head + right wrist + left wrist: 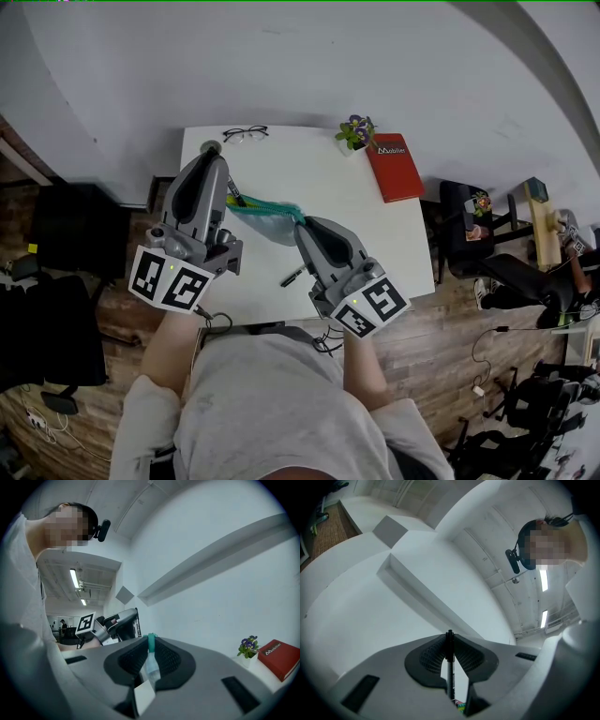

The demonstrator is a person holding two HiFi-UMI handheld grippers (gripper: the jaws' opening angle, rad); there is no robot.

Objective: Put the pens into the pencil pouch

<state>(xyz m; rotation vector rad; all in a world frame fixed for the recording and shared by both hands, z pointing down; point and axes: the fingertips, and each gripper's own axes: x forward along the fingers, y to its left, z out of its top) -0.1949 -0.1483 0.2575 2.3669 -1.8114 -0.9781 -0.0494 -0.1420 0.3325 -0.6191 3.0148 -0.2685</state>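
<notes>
Where a person leans over the near edge of a white tabletop (pixel 309 173), each hand holds a tool above it. The left tool (pixel 449 641) has its jaws closed on a thin black pen (pixel 450 667), which stands upright between the pads with its lower end pointing down toward the pencil pouch (pixel 267 223). The right tool (pixel 151 644) has its jaws almost together, pinching the teal zipper edge of this clear pouch. The pouch hangs between the two tools over the middle of the tabletop. A second pen (pixel 292 277) lies on the tabletop close to the near edge, just beside the right tool. Along the far edge are glasses (pixel 246 134) and a potted plant (pixel 356 134), with a red book (pixel 394 167) at the far right corner.
</notes>
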